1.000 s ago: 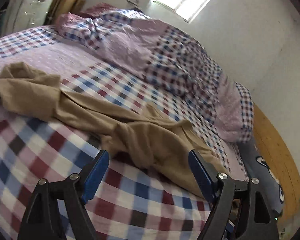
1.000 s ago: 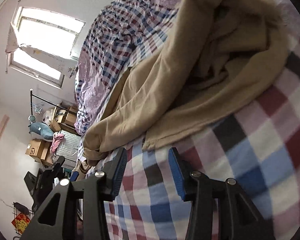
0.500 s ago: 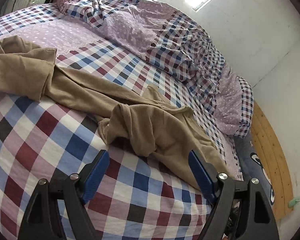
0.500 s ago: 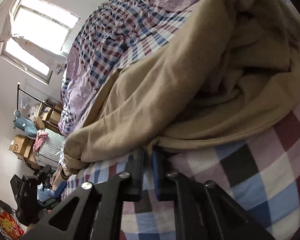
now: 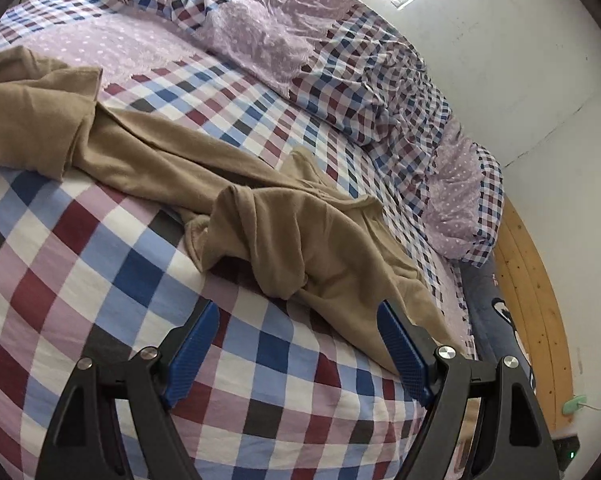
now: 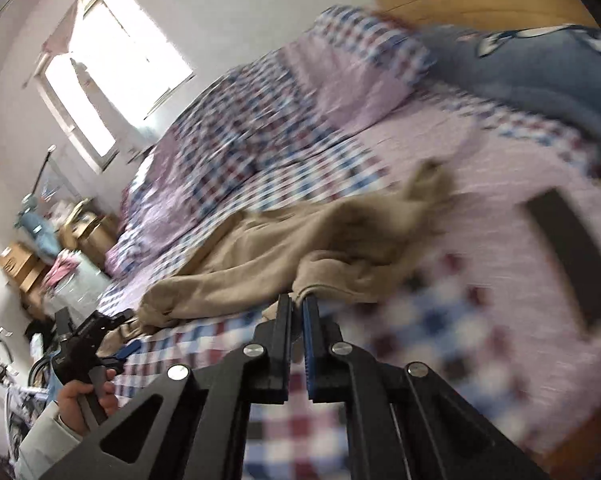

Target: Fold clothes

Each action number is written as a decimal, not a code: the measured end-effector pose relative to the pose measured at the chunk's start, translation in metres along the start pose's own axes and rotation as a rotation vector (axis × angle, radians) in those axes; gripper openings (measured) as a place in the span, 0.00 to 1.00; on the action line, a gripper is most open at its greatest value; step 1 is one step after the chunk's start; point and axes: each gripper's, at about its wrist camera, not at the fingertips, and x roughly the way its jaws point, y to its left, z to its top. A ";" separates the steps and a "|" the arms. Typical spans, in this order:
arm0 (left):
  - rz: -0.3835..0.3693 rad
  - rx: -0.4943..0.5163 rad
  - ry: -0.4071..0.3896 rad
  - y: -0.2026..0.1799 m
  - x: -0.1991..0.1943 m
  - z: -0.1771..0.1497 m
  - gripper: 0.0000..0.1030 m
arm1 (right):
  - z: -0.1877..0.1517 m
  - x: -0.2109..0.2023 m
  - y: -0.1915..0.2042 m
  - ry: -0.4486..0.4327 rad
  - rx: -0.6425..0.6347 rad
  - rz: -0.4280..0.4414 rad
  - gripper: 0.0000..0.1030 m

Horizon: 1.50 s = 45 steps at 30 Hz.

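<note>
We see one crumpled tan knit garment (image 5: 284,216) on the checked bedsheet (image 5: 72,264), lying just ahead of our left gripper (image 5: 298,340) with jaws spread and empty, while our right gripper (image 6: 296,306) pinches its hem between closed jaws.

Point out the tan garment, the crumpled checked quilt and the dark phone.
tan garment (image 5: 300,232), left wrist view, bunched middle fold
checked quilt (image 5: 340,76), left wrist view, crumpled centre
dark phone (image 6: 568,256), right wrist view, screen middle
</note>
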 end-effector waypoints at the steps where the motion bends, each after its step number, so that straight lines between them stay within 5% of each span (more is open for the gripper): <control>1: -0.005 0.001 -0.001 -0.001 -0.001 0.000 0.82 | 0.000 -0.012 -0.012 -0.006 0.015 -0.033 0.03; 9: -0.040 -0.001 -0.009 -0.011 -0.003 -0.001 0.82 | 0.026 -0.111 -0.105 -0.152 0.101 -0.329 0.03; 18: -0.042 0.005 -0.018 -0.020 -0.001 -0.001 0.82 | 0.189 -0.126 -0.135 -0.253 -0.068 -0.626 0.03; 22: -0.034 0.006 -0.033 -0.021 -0.002 -0.001 0.82 | 0.229 -0.109 -0.146 -0.253 -0.050 -0.703 0.06; 25: -0.038 0.005 -0.029 -0.021 0.000 -0.001 0.82 | 0.234 -0.088 -0.158 -0.200 -0.007 -0.754 0.32; 27: -0.034 0.011 -0.026 -0.022 0.001 -0.001 0.82 | 0.219 -0.081 -0.153 -0.211 -0.003 -0.748 0.49; 31: -0.051 0.018 -0.011 -0.023 0.004 -0.002 0.82 | 0.177 -0.057 -0.124 -0.200 -0.056 -0.670 0.51; 40: -0.002 0.024 -0.010 -0.022 0.006 -0.004 0.82 | 0.060 0.041 0.039 0.005 -0.365 -0.159 0.51; 45: -0.001 -0.025 0.012 -0.010 0.011 -0.003 0.82 | -0.006 0.101 0.117 0.118 -0.603 0.002 0.51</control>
